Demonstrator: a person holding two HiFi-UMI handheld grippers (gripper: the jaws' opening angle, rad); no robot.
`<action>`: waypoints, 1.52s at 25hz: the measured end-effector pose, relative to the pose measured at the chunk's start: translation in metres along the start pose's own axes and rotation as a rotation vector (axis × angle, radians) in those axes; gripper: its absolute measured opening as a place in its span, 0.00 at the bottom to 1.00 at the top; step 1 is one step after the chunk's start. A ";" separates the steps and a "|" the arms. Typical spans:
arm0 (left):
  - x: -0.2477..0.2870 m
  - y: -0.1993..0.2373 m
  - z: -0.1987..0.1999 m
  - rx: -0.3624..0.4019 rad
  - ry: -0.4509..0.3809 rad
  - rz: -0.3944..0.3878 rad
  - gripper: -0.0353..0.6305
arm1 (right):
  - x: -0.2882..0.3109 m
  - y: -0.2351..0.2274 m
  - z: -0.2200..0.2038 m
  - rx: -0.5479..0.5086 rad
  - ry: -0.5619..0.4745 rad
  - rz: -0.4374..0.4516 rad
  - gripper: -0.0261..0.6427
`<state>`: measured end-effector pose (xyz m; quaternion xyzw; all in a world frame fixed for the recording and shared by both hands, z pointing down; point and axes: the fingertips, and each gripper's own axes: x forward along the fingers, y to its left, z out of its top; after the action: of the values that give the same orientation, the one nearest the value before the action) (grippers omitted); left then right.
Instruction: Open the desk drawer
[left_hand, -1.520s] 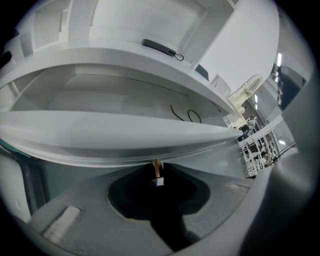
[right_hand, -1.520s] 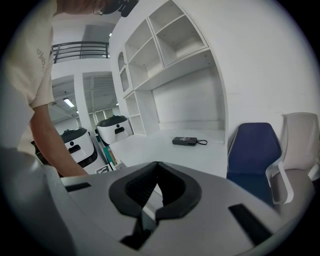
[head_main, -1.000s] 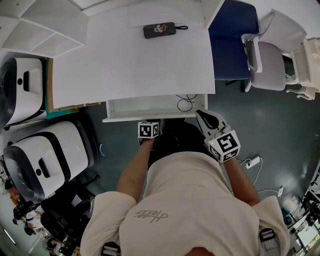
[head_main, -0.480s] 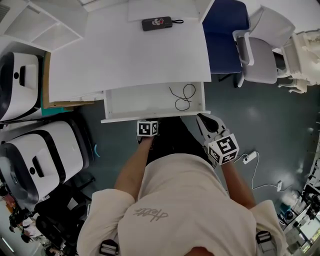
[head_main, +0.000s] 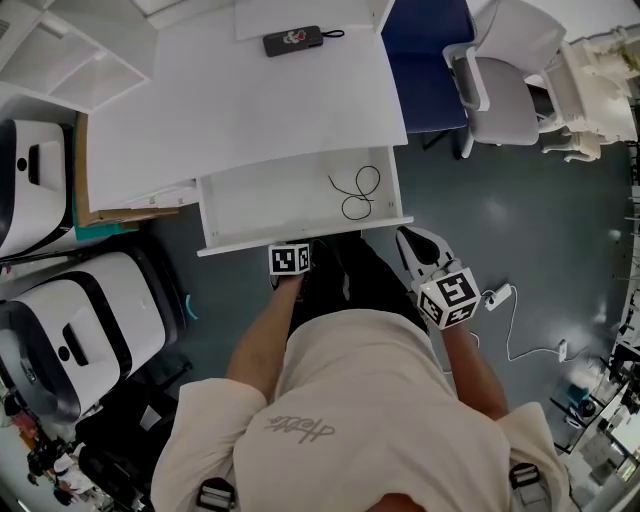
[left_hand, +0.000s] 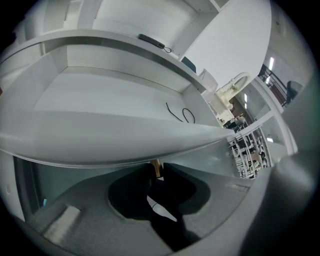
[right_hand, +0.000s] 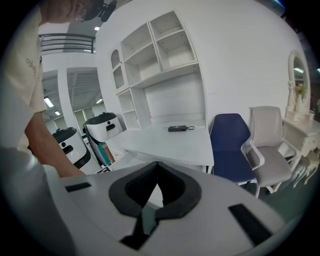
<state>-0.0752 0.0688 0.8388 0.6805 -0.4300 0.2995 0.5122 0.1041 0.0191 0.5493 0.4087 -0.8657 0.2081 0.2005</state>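
The white desk (head_main: 250, 110) has its drawer (head_main: 270, 205) pulled out toward me, and a black cable (head_main: 355, 193) lies inside at the right. My left gripper (head_main: 290, 252) sits at the middle of the drawer's front edge. In the left gripper view the drawer front (left_hand: 100, 145) spans the frame, and a small brass knob (left_hand: 156, 168) sticks down from it. My left gripper (left_hand: 156, 169) is shut on that knob. My right gripper (head_main: 412, 238) hovers off the drawer's right front corner. In the right gripper view my right gripper (right_hand: 157, 164) is shut and holds nothing.
A black device with a strap (head_main: 292, 40) lies at the back of the desk. A blue chair (head_main: 425, 60) and a grey chair (head_main: 500, 90) stand to the right. Two white machines (head_main: 80, 320) (head_main: 30, 190) crowd the left. A power strip (head_main: 497, 295) lies on the floor.
The drawer has slid farther out from under the desk, with the left gripper moving back along with it. The cable inside has come fully into sight. The right gripper drew back too.
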 end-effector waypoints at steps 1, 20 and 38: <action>-0.001 -0.001 -0.003 -0.003 0.003 0.000 0.17 | -0.002 0.002 0.000 0.000 0.001 0.001 0.04; -0.006 -0.010 -0.036 -0.041 -0.016 0.058 0.17 | -0.019 0.000 -0.013 -0.052 0.011 0.099 0.04; -0.078 -0.031 -0.032 -0.169 -0.297 0.181 0.09 | -0.040 -0.019 -0.005 -0.150 -0.051 0.277 0.04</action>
<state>-0.0817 0.1244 0.7683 0.6304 -0.5839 0.2034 0.4693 0.1434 0.0355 0.5361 0.2743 -0.9317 0.1580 0.1780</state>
